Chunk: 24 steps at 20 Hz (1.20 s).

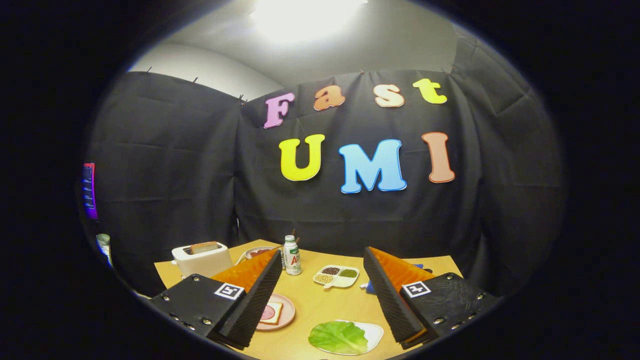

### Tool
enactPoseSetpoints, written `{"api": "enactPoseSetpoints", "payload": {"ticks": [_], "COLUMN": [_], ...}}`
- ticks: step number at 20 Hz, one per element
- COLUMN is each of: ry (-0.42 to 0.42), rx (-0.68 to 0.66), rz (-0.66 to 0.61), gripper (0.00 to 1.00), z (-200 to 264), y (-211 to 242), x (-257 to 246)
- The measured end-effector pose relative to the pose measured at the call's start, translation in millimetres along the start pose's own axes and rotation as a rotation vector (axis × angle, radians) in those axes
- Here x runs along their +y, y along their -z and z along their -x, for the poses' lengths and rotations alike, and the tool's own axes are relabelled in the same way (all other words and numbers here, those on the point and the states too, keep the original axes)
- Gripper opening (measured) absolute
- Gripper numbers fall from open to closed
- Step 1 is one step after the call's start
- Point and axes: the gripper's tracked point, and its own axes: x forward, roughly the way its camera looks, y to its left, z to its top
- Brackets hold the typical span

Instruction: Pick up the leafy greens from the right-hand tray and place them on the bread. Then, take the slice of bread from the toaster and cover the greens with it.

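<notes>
Partly hidden behind 1 finger of the parted tongs (320, 300), bread (272, 313); lettuce (338, 337) between them.

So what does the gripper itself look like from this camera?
The gripper has two wedge-shaped fingers with ribbed inner pads. Each sits on a dark block fixed with small screws and carrying a square black-and-white marker tag. The fingers stand open above the table.

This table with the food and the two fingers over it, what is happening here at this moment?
A person holds a gripper above the table, its fingers open and holding nothing. Between the fingers lies the lettuce leaf on a white tray. Beside the left finger, a pink plate carries bread with a slice of meat on it. Beyond, a toaster has a slice of bread in its slot. Nothing is picked up yet.
</notes>
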Motion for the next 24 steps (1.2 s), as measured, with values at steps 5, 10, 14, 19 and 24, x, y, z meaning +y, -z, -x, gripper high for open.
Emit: {"api": "enactPoseSetpoints", "payload": {"ticks": [5,10,14,19,24], "ry": [0.003,0.036,0.09,0.164,0.188], "rx": [0.196,0.455,0.591,0.735,0.811], "rz": [0.07,0.071,0.056,-0.019,-0.062], "gripper": [0.99,1.0,0.99,1.0,1.0], "z": [15,50,70,94,106], "y": [35,71,87,103,110], "x": [-9,-12,-19,-19,-16]}}
